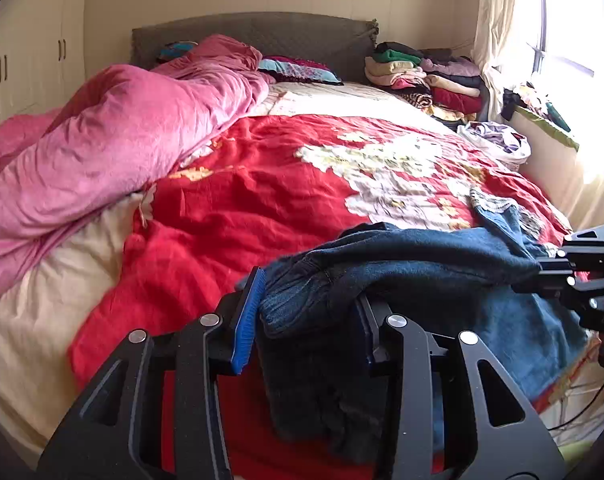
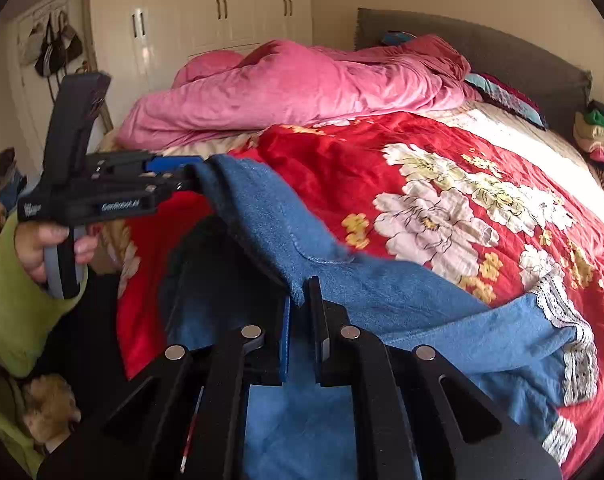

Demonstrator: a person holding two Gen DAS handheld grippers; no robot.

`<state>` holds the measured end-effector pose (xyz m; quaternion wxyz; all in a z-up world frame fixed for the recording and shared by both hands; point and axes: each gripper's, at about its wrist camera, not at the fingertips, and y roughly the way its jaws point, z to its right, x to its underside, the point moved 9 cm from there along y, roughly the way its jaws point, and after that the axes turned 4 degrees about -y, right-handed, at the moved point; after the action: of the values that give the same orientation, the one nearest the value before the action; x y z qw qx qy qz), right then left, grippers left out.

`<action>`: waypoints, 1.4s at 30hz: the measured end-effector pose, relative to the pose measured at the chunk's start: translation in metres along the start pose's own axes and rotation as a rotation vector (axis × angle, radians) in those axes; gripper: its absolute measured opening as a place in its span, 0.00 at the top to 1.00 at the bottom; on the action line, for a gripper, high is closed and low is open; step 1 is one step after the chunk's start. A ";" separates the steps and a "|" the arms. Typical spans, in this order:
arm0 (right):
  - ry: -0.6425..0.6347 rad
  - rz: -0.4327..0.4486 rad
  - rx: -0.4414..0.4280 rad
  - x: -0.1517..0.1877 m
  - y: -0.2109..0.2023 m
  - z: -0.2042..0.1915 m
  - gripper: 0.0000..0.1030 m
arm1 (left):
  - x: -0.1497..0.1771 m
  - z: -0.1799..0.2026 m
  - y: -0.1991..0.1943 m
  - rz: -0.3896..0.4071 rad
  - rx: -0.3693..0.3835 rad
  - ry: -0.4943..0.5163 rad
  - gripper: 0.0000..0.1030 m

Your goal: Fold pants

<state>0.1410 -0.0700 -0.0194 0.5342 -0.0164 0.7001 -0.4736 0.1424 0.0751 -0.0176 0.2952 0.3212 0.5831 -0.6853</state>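
Observation:
The blue denim pants (image 1: pixel 442 252) with lace-trimmed leg ends (image 2: pixel 574 336) hang lifted over the near part of the red floral bedspread (image 1: pixel 261 200). My left gripper (image 1: pixel 308 316) is shut on the gathered waistband, the cloth bunched between its blue pads. My right gripper (image 2: pixel 302 332) is shut on the pants' edge (image 2: pixel 342 280). The right gripper also shows at the right edge of the left wrist view (image 1: pixel 582 276); the left gripper shows in the right wrist view (image 2: pixel 173 180), held by a hand in a green sleeve. The legs trail right across the bedspread.
A pink duvet (image 1: pixel 101 152) is heaped on the bed's left side. Pillows (image 1: pixel 297 68) lie by the grey headboard (image 1: pixel 253 36). Stacked folded clothes (image 1: pixel 422 76) sit at the far right corner. A window with curtain (image 1: pixel 562 40) is at right; white wardrobes (image 2: pixel 229 8) at left.

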 end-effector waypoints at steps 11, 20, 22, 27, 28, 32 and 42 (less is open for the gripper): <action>0.005 -0.159 -0.103 0.068 0.020 -0.071 0.92 | 0.066 -0.006 -0.013 -0.150 -0.047 0.006 0.63; 0.017 -0.182 -0.122 0.080 0.033 -0.086 0.90 | 0.070 -0.011 -0.061 -0.124 -0.064 -0.022 0.56; 0.017 -0.184 -0.124 0.082 0.033 -0.086 0.89 | 0.061 -0.004 -0.068 -0.096 -0.056 -0.019 0.56; 0.047 -0.196 -0.136 0.090 0.035 -0.083 0.85 | 0.045 0.027 -0.064 -0.066 0.014 0.007 0.56; 0.058 -0.193 -0.148 0.089 0.033 -0.084 0.80 | 0.046 0.032 -0.055 -0.082 0.019 0.016 0.56; 0.075 -0.176 -0.175 0.082 0.017 -0.085 0.73 | 0.071 0.042 -0.012 -0.199 0.018 0.035 0.56; 0.152 -0.131 -0.046 0.060 0.018 -0.043 0.65 | 0.094 0.041 0.013 -0.249 -0.031 0.085 0.56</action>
<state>0.0907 -0.0639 -0.0768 0.4469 -0.0387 0.7466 -0.4912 0.0906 0.0304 -0.0944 0.1878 0.2702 0.6409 -0.6935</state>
